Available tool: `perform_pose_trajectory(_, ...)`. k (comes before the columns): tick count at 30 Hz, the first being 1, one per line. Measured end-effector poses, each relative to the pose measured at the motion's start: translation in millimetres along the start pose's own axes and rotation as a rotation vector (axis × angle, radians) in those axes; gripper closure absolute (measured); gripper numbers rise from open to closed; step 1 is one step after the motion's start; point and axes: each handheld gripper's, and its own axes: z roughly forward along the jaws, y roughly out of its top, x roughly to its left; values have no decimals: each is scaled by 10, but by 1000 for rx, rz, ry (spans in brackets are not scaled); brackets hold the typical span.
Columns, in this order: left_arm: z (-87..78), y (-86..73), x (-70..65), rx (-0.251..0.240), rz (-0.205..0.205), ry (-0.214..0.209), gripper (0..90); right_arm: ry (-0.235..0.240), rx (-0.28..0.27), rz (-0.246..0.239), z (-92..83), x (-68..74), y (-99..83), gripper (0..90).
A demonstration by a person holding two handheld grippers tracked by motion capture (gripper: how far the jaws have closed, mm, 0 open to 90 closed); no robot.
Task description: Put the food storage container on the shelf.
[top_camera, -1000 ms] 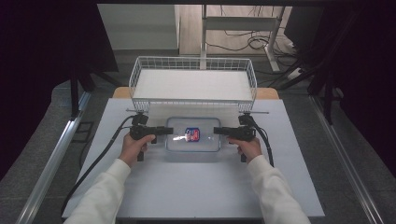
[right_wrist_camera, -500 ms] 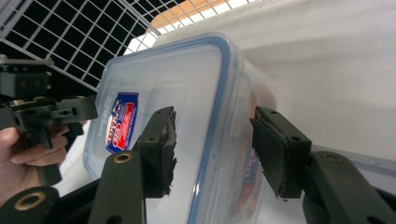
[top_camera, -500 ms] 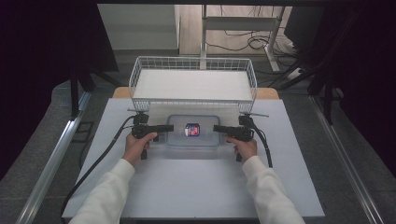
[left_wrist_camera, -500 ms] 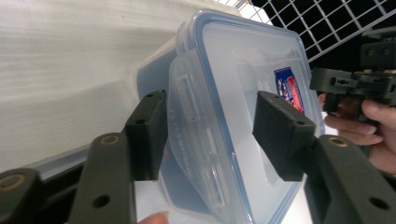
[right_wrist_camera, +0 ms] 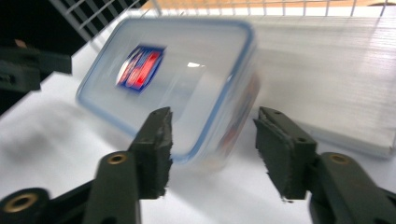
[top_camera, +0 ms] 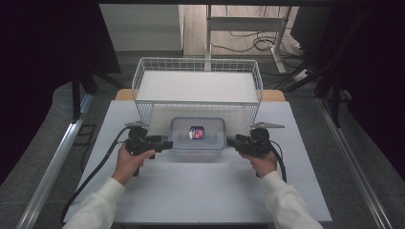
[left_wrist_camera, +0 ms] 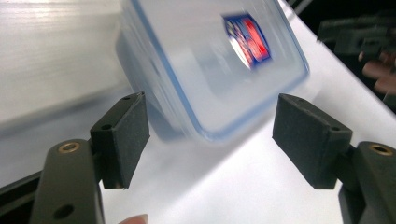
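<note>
The lidded plastic box [top_camera: 197,134] is sitting on the surface [top_camera: 200,191], long axis running nine to three. The left hand-held gripper [top_camera: 165,144] at nine and right hand-held gripper [top_camera: 232,141] at three are flanking it equally close, both gaping wide, holding nothing.

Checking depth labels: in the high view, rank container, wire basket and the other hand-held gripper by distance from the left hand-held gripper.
From the left hand-held gripper, in the high view:
1. Clear lidded container, right beside its jaw tips, at the table's middle.
2. Wire basket, just beyond, at the table's far edge.
3. Right hand-held gripper, across the container on its other side.
</note>
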Motion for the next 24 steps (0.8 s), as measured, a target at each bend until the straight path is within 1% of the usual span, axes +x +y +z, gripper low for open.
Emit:
perform_pose_trajectory(1,0,0,0,0,0,0,267,0,0,0,0,0,0,514)
perform_pose_trajectory(2,-27,-42,-32,1,4,-1,267,6,9,-26,-27,51,-22,542)
perform_pose_trajectory(3,-67,-123,-91,8,14,-4,266,17,39,-103,-60,174,-73,601)
perform_pose_trajectory(4,-67,-123,-91,8,14,-4,263,15,51,-144,-67,242,-105,629)
perform_pose_trajectory(5,-85,-161,-120,11,30,0,263,15,51,-144,-67,242,-105,629)
perform_pose_trajectory(6,-103,-202,-151,12,39,9,263,17,63,-178,-67,305,-137,659)
perform_pose_trajectory(7,-120,-241,-176,16,53,18,262,14,73,-202,-64,367,-170,687)
perform_pose_trajectory(8,-137,-281,-200,23,63,25,257,21,79,-257,-38,460,-234,764)
perform_pose_trajectory(9,-156,-317,-221,29,70,29,257,21,79,-257,-38,460,-234,764)
perform_pose_trajectory(10,-179,-348,-240,36,79,35,257,27,81,-272,-16,492,-261,796)
perform_pose_trajectory(11,-233,-392,-279,44,94,50,258,39,94,-285,41,534,-303,850)
perform_pose_trajectory(12,-233,-392,-279,44,94,50,258,39,94,-285,41,534,-303,850)
perform_pose_trajectory(13,-259,-416,-295,41,97,53,258,46,101,-290,76,552,-318,868)
perform_pose_trajectory(14,-285,-442,-312,41,101,55,259,49,118,-306,144,595,-335,885)
perform_pose_trajectory(15,-305,-468,-335,44,106,62,259,49,118,-306,144,595,-335,885)
perform_pose_trajectory(16,-319,-493,-363,46,116,74,258,44,131,-317,217,637,-348,886)
perform_pose_trajectory(17,-345,-544,-410,53,140,85,258,44,138,-319,258,658,-353,887)
perform_pose_trajectory(18,-345,-544,-410,53,140,85,258,43,145,-327,302,680,-357,887)
perform_pose_trajectory(19,-350,-567,-430,57,140,78,258,43,145,-327,302,680,-357,887)
perform_pose_trajectory(20,-352,-585,-448,62,142,75,258,39,163,-340,397,725,-365,887)
perform_pose_trajectory(21,-354,-600,-462,62,143,75,258,39,163,-340,397,725,-365,887)
perform_pose_trajectory(22,-360,-622,-483,64,145,79,258,32,180,-348,508,764,-377,887)
perform_pose_trajectory(23,-364,-630,-488,65,150,80,258,23,191,-356,567,783,-385,887)
perform_pose_trajectory(24,-364,-630,-488,65,150,80,258,23,191,-356,567,783,-385,887)
